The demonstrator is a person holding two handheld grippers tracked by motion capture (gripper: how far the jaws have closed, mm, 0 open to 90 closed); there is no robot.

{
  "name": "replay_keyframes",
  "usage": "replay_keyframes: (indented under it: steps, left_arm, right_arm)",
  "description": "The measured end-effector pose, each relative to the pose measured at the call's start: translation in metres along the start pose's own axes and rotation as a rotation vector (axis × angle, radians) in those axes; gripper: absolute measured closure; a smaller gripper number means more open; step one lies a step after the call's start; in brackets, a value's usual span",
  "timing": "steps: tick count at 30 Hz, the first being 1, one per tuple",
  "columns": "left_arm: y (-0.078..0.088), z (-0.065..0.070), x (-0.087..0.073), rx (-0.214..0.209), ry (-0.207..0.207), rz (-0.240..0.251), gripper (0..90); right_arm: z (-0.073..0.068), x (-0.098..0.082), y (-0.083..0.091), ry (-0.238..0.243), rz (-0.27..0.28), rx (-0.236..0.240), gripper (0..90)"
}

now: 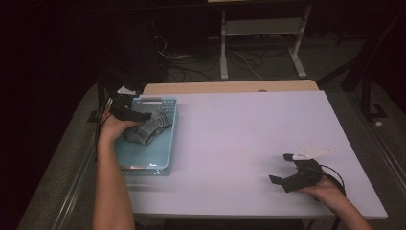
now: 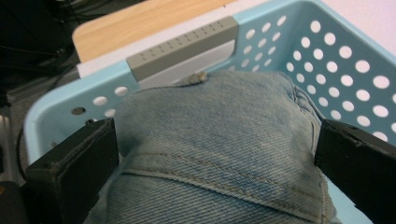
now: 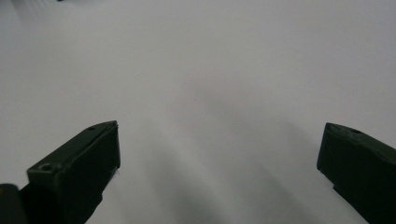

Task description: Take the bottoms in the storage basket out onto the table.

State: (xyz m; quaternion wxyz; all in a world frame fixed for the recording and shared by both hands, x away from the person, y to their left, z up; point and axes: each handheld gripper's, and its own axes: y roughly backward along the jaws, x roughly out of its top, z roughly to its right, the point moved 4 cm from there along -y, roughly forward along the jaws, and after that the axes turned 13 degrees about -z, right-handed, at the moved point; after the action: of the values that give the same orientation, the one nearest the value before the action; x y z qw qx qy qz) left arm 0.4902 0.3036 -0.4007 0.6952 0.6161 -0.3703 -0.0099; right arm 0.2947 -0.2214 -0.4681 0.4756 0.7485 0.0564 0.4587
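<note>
The folded denim [image 2: 219, 140] lies in the blue basket [image 2: 355, 70], straddled but not yet pinched by the left hand-held gripper [image 2: 217, 154] (soft, floppy, moderately heavy); best pinched at the thick seamed fold.

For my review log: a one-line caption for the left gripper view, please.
Left gripper, jaws wide on either side of folded denim garment, inside the light blue perforated basket.

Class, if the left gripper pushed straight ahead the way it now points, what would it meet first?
Most likely the folded denim already between the left gripper's jaws, then the blue basket's far wall behind it.
</note>
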Motion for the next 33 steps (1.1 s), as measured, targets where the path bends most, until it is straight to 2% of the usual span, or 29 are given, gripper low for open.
replay_keyframes:
  steps: [3, 10, 24, 31, 33]
  left_arm:
    - [-0.003, 0.001, -0.001, -0.019, -0.001, -0.015, 0.0]
    - [-0.005, 0.003, -0.003, -0.021, -0.016, -0.033, 0.0]
    - [-0.024, 0.008, -0.004, 0.069, -0.063, -0.122, 0.0]
    - [-0.032, 0.010, -0.004, 0.102, -0.076, -0.153, 0.0]
    - [-0.034, 0.010, -0.004, 0.103, -0.069, -0.166, 0.0]
  right_arm:
    - [0.000, 0.000, 0.000, 0.002, 0.001, 0.001, 0.0]
    - [0.000, 0.000, 0.000, 0.002, -0.002, 0.002, 0.0]
    - [-0.001, 0.000, 0.000, 0.005, -0.006, 0.003, 0.0]
    - [-0.001, 0.000, -0.001, 0.004, -0.010, 0.003, 0.0]
    - [-0.001, 0.000, -0.001, 0.005, -0.011, 0.003, 0.0]
